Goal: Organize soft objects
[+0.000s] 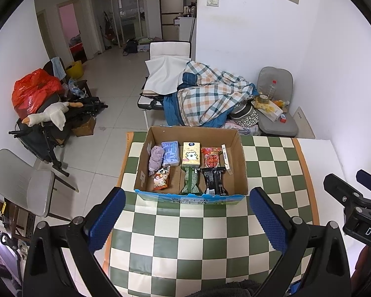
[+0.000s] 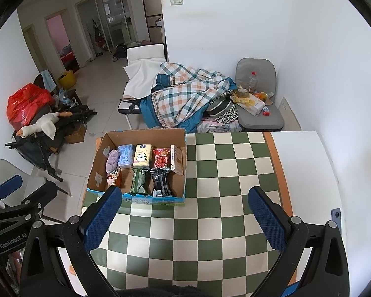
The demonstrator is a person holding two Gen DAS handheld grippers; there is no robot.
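Box point(image 1: 190, 165) dead ahead of left gripper point(image 1: 188, 225), ahead-left of right gripper point(image 2: 185, 217); both wide, empty; left nearer

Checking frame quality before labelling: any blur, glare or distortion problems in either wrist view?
Left wrist: sharp, even soft light, no glare; strong fisheye bends the checkered tablecloth and cardboard box, black vignette at the corners. Right wrist: same barrel distortion, the box stays in focus, white wall bright but not clipped; both grippers look crisp.
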